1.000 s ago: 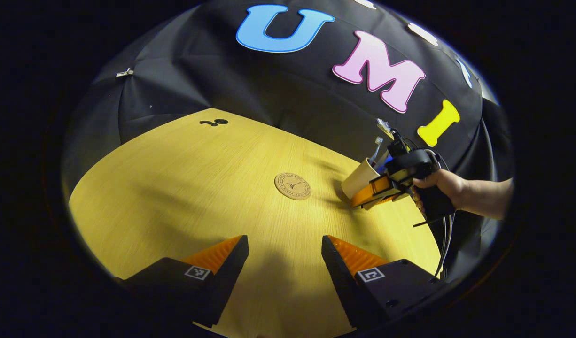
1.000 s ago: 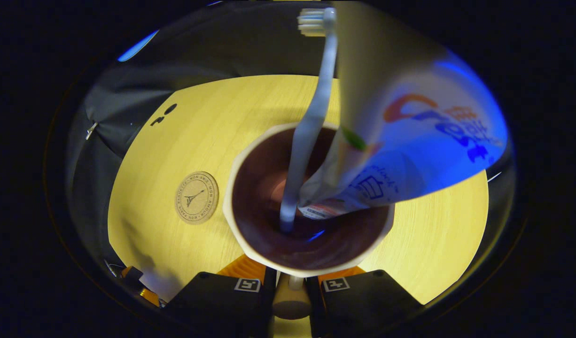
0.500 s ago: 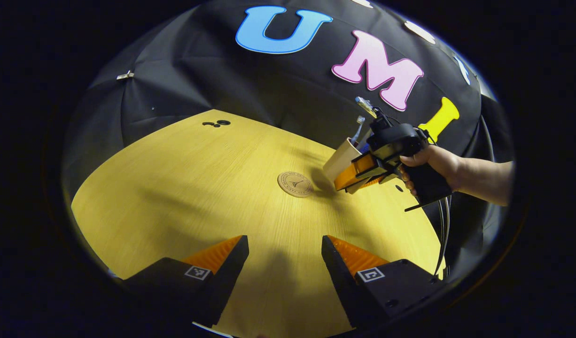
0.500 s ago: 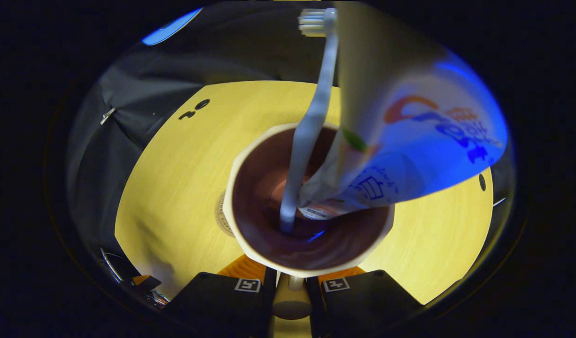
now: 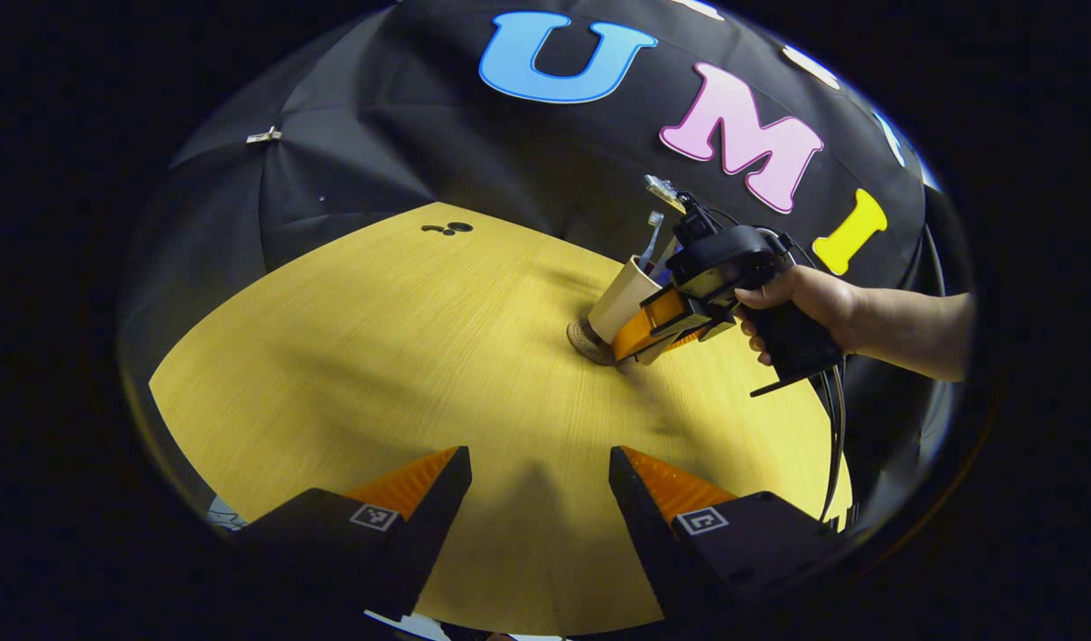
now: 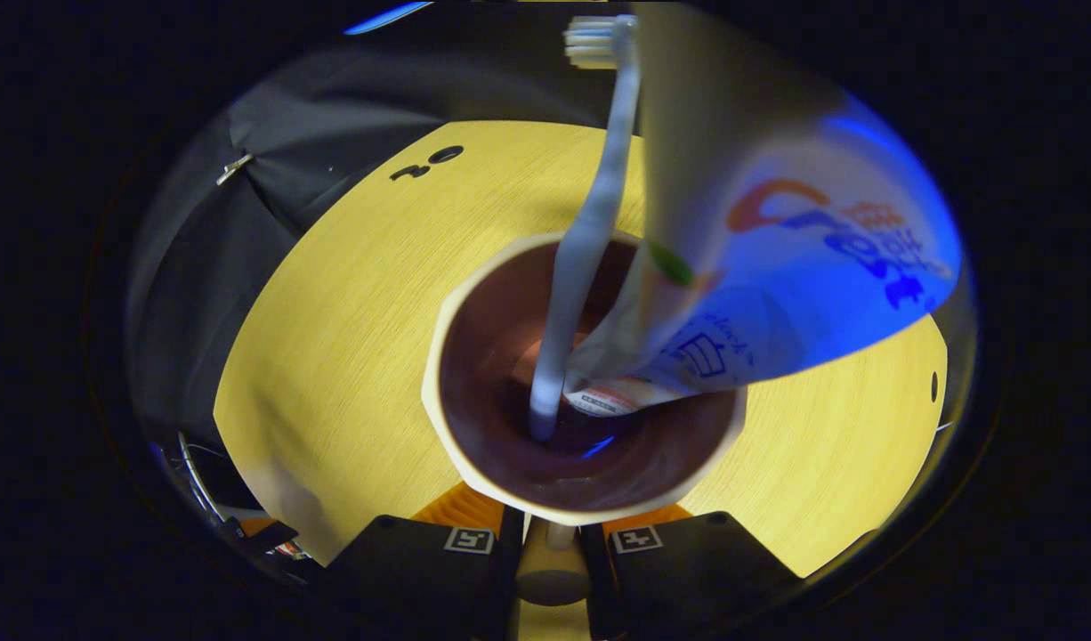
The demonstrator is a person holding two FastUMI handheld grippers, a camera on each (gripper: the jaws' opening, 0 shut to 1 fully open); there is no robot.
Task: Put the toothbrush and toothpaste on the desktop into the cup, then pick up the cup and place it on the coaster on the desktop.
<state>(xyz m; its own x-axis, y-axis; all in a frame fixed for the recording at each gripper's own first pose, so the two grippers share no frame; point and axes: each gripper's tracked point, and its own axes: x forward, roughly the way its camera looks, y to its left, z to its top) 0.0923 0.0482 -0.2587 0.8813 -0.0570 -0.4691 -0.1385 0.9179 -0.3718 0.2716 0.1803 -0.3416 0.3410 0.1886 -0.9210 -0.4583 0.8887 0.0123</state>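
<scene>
Now cup [image 6: 474, 374] between right hand-held gripper [image 6: 553, 534] fingers

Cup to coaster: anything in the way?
Nothing visible. The beige cup, gripped in the right tongs with toothbrush and toothpaste tube inside, is tilted over the round cork coaster; the wooden desktop around it is bare.

Between the right gripper's jaws sits the cream cup [image 6: 474, 463], smooth and matt outside, its brown inside glossy like glazed ceramic. Above them rise the pale plastic toothbrush [image 6: 590, 214] and the glossy blue-and-white toothpaste tube [image 6: 777, 294]. Ahead of the left gripper's jaws spreads the matt, fine-grained yellow wooden desktop [image 5: 376, 356], with the cork-like round coaster [image 5: 585, 336] and creased black cloth wall [image 5: 403, 151].
</scene>
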